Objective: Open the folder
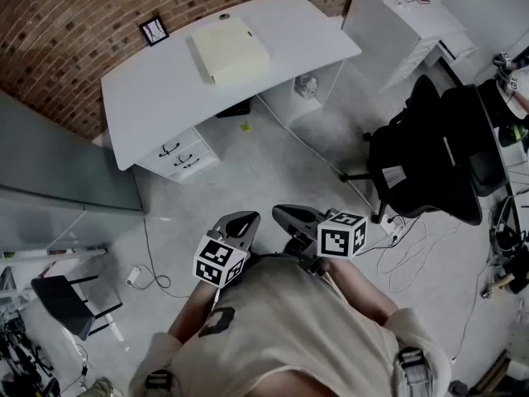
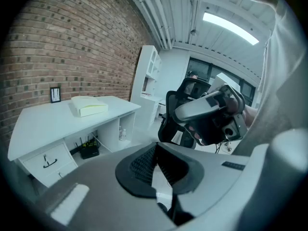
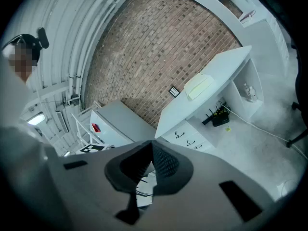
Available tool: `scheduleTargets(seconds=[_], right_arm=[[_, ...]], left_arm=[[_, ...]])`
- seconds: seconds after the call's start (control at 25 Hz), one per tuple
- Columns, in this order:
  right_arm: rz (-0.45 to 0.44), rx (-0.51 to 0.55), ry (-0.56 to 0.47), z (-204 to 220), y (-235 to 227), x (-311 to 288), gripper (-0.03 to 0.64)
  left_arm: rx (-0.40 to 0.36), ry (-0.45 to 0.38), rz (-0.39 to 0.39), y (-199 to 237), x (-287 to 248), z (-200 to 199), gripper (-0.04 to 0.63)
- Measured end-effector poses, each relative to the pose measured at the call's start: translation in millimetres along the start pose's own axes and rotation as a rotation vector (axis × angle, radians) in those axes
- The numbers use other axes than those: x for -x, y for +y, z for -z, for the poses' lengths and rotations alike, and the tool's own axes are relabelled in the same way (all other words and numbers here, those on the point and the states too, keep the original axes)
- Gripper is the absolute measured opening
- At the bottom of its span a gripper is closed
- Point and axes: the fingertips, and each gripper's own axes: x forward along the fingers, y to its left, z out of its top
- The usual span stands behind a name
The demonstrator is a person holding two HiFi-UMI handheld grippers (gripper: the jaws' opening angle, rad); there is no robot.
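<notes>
The closed pale folder [image 1: 230,50] is lying on the white desk [image 1: 149,106], well ahead across open floor. The left gripper [image 1: 237,222] and right gripper [image 1: 291,215] are being held at chest height, jaws together and empty, neither clearly nearer. The folder's thick side is being shown only by the left gripper view; its long axis cannot be judged.

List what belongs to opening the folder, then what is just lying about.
Job: pale yellow folder; white desk under it; left tool and right tool, both shut and empty.
Lying about: black office chair; small black frame on the desk; white drawer unit; white shelf unit.
</notes>
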Motion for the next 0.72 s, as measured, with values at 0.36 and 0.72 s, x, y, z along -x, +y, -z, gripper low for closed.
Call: scheduleTargets(seconds=[0.36,0.72], right_arm=[[-0.004,-0.015,-0.086,-5,-21,64,0.005],[-0.045,-0.083,-0.082,-3,-30,81,0.006]], left_arm=[[-0.154,0.005,0.021,-65,-29,-8,0.003],[-0.146,0.035,-0.032,-81,-31,-1,0.003]])
